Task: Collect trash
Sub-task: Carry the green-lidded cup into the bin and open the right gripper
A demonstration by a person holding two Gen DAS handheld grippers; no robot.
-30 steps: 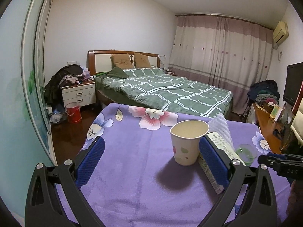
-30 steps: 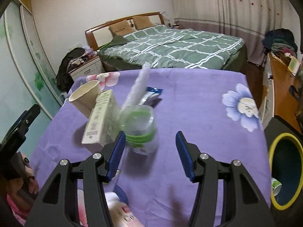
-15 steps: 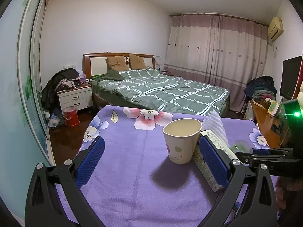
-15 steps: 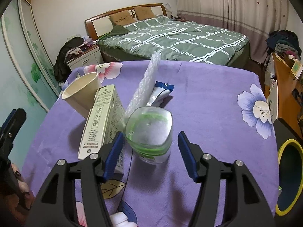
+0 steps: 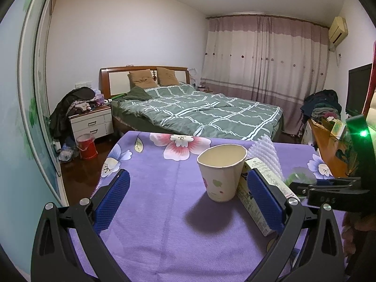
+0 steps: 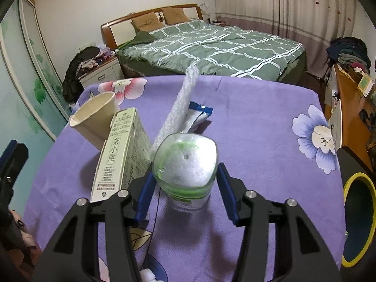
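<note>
The right gripper (image 6: pixel 185 188) stands with its blue pads on both sides of a clear plastic jar with green label (image 6: pixel 186 171). The left pad touches or nearly touches the jar, while the right pad is just beside it; I cannot tell if the jar is already pinched. The jar stands upright on the purple flowered tablecloth (image 6: pixel 258 141). Just left of it lies a tall tea carton (image 6: pixel 119 152), and behind the carton a paper cup (image 6: pixel 94 115). A strip of bubble wrap (image 6: pixel 181 103) rises behind the jar, with a blue-and-white sachet (image 6: pixel 197 115) beside it. At the right edge is a dark bin with yellow rim (image 6: pixel 347 183).

The left gripper (image 5: pixel 188 202) is spread wide and holds nothing — the paper cup (image 5: pixel 222 171) stands upright between its fingers, nearer the right one, with the carton (image 5: pixel 260 202) behind that finger.
</note>
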